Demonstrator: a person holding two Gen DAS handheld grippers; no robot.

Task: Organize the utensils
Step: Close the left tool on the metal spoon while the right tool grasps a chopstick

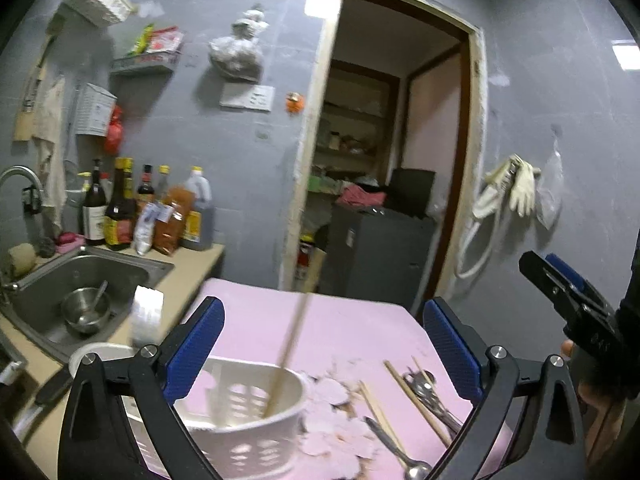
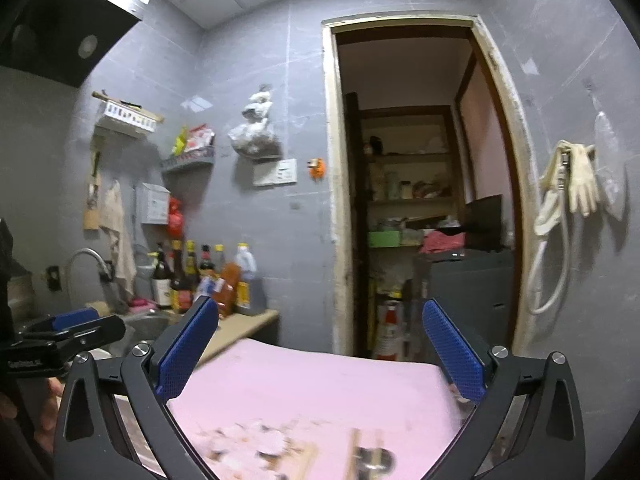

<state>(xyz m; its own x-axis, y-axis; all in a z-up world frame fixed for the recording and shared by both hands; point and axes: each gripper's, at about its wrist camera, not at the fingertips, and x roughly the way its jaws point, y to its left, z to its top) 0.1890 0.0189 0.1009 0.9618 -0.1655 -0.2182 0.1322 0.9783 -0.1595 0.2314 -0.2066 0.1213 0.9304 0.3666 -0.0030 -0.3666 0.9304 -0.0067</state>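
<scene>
- The left gripper [image 1: 323,344] hung over the pink mat [image 1: 340,320] with its blue-padded jaws spread wide and nothing held between them.
- The white slotted holder [image 1: 256,420] sat on the mat low in the gap between those jaws, nearer the left finger, whose blue pad overlapped its rim in the left wrist view.
- One pale chopstick [image 1: 298,332] stood in the holder, leaning up and to the right, motion-blurred, clear of both pads.
- To the right of the holder, loose chopsticks [image 1: 416,398] lay flat on the mat beside a bundle of metal utensils [image 1: 432,398]; a spoon [image 1: 400,454] lay nearer the camera, its bowl at the bottom edge.
- These loose pieces lay toward the right finger of the left gripper, not touched by it.
- The right gripper [image 2: 320,350] was likewise wide open and held nothing; it was raised above the mat's near part.
- Only the left wrist view showed the holder, the sink [image 1: 132,264] with a steel bowl [image 1: 86,310] in it, and the right gripper's black body at its right edge.
- The right wrist view showed the range hood [image 2: 68,28] instead, and the utensils only as a blurred patch at its bottom edge.
- Both views took in sauce bottles [image 1: 120,208] on the counter and gloves [image 1: 516,184] hung on the wall.
</scene>
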